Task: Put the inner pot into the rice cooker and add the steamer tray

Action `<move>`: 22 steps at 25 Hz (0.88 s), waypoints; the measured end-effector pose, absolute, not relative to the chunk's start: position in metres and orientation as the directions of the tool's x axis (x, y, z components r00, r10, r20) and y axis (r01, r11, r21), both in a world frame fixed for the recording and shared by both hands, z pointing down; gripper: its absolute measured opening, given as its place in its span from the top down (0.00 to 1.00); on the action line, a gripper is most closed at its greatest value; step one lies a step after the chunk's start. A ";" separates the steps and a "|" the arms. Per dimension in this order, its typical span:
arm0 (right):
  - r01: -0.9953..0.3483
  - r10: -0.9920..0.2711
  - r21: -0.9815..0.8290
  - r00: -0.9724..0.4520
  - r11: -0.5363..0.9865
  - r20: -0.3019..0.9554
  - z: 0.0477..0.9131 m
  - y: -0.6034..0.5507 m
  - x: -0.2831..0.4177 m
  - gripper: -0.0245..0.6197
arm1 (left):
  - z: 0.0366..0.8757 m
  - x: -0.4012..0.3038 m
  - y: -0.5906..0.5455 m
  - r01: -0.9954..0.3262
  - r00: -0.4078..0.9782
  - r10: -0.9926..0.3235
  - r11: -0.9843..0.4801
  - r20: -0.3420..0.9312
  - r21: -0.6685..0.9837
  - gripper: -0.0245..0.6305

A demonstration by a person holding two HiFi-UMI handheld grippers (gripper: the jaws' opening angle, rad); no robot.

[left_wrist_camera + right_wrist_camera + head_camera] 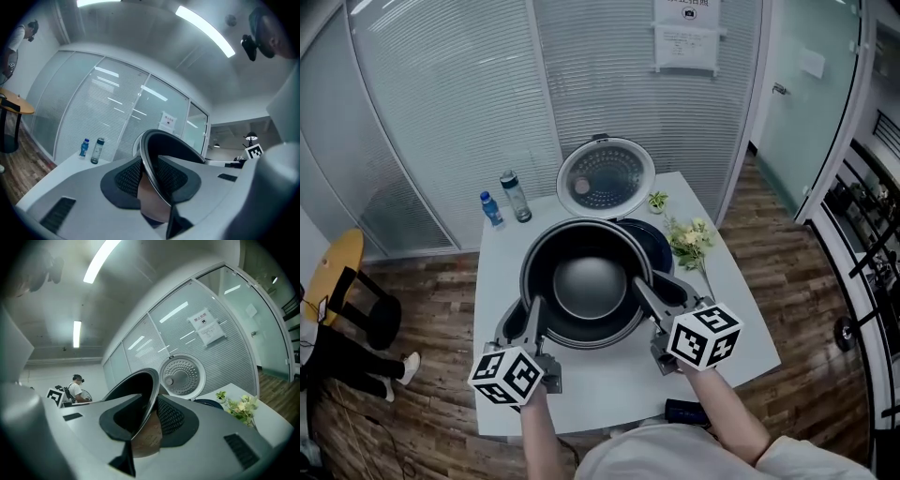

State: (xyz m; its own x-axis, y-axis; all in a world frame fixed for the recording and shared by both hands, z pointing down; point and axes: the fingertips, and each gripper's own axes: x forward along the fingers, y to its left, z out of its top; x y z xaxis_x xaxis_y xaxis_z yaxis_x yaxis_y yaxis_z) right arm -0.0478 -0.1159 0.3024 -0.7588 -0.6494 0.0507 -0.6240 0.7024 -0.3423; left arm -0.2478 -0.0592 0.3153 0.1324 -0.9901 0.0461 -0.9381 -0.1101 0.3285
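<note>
**Item 1, nearest you:** dark flat object [684,411] at the near edge of the surface [741,319]; what it is cannot be made out; not part of the job.

**Item 2:** left hand-held gripper [534,314], jaws narrowed onto the left rim of the inner pot [586,291]; its own view shows the thin rim [164,140] clamped between both pads [126,180].

**Item 3:** right hand-held gripper [647,286], jaws likewise narrowed onto the opposite rim [136,390], one pad inside the wall and one outside.

**Item 4:** inner pot, dark and empty, carried between your two hand-held grippers, just in front of the rice cooker [654,246] and partly overlapping it in the head view; not yet seated; no view shows whether its base clears the surface.

**Item 5:** rice cooker, dark body, lid [606,176] raised upright behind it.

**Item 6:** flowers [689,239] just right of the cooker; small plant [657,200] behind them.

**Item 7, farthest:** two bottles [516,195] at the back left corner, well apart from the pot.

**Item 8:** steamer tray; not identified in any view.

**Hazards, judged:**
- the grip is two small patches on a smooth, thin rim, so the pot could swing or slip if one hand rises above the other;
- a low approach could knock the pot's base against the cooker's front edge and shove the cooker back;
- a tilted entry could jam the pot in the well;
- a wide right elbow could sweep the flowers.
</note>
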 end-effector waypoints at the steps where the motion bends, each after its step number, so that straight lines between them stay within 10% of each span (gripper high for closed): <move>1: -0.630 -0.656 -0.341 -0.754 0.698 0.049 0.301 -0.119 -0.044 0.80 | 0.314 -0.244 -0.064 -0.937 0.140 -0.989 -0.118 0.043 0.330 0.81; 22: -0.703 -0.737 -0.341 -0.675 0.625 0.040 0.294 -0.178 0.005 0.80 | 0.305 -0.201 -0.149 -0.911 0.258 -0.966 -0.235 0.022 0.338 0.81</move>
State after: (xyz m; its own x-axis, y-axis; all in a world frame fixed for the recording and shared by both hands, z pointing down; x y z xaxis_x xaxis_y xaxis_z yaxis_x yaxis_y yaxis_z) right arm 0.0048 -0.1784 0.2936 -0.6747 -0.7370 0.0404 -0.7027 0.6246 -0.3409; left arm -0.2014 -0.1488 0.3053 0.2575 -0.9660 0.0217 -0.9112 -0.2353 0.3381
